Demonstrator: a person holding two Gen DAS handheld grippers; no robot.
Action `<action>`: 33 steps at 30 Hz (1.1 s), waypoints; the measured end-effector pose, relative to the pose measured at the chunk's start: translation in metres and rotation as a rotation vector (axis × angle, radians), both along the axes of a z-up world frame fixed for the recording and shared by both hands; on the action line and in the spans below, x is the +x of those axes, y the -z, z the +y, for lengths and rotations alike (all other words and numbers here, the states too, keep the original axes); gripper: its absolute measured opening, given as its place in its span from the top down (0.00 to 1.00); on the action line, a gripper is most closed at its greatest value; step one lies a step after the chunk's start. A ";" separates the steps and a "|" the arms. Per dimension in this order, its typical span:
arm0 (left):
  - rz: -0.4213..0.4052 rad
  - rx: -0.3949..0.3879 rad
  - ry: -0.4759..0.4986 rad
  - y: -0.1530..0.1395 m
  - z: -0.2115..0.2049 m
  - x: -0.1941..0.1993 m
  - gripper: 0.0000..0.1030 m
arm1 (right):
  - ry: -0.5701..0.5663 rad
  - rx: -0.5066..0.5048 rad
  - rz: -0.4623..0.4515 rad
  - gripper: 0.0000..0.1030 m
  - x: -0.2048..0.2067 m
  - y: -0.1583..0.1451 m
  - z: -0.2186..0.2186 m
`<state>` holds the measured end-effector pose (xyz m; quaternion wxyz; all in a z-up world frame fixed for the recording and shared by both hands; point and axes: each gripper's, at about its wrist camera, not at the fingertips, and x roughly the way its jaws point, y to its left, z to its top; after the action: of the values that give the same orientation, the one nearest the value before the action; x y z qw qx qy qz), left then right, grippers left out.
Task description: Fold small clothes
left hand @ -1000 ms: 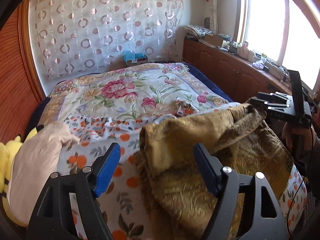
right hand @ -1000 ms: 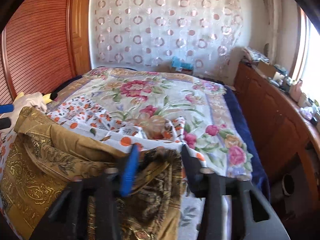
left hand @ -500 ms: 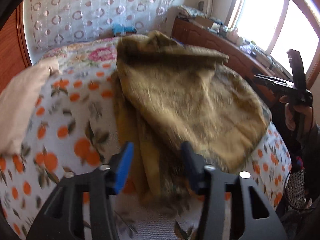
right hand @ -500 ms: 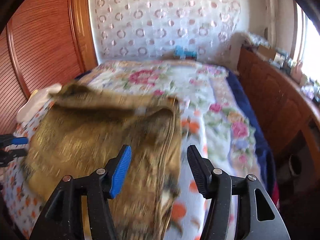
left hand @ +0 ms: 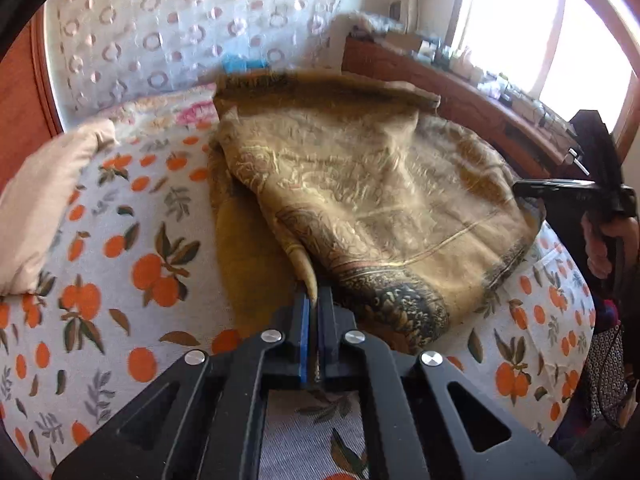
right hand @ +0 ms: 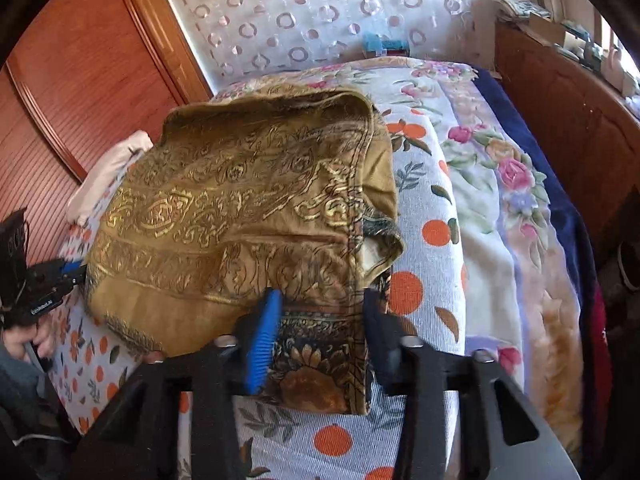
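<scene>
Garment (left hand: 360,184) corner between left tongs (left hand: 314,304)

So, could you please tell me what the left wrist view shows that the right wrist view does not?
Only the left wrist view: the left gripper seen from behind, shut on a corner of the gold cloth, and the right hand. Only the right wrist view: the blue blanket and the right gripper from behind, closing, the cloth's hem between its jaws. Both: the cloth, the orange-print sheet and the circle curtain.
</scene>
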<state>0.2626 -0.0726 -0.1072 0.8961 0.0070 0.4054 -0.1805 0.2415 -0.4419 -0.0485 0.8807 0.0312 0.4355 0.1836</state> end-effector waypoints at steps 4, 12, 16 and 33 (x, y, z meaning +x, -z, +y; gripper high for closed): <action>-0.168 -0.073 -0.061 -0.035 0.023 -0.037 0.97 | 0.030 -0.033 -0.066 0.98 -0.006 0.007 -0.002; -0.088 -0.069 -0.105 -0.018 0.044 -0.061 0.99 | -0.004 -0.077 -0.139 0.99 -0.044 0.006 0.007; -0.077 -0.100 -0.102 -0.019 0.041 -0.039 0.97 | 0.012 -0.069 -0.137 0.99 -0.039 0.009 0.006; -0.042 -0.110 -0.054 -0.007 0.017 -0.013 0.98 | 0.040 -0.096 -0.166 0.99 -0.037 0.005 0.007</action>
<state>0.2500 -0.0558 -0.1004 0.9081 -0.0493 0.3758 -0.1778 0.2048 -0.4353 -0.0539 0.9177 -0.0176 0.3688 0.1467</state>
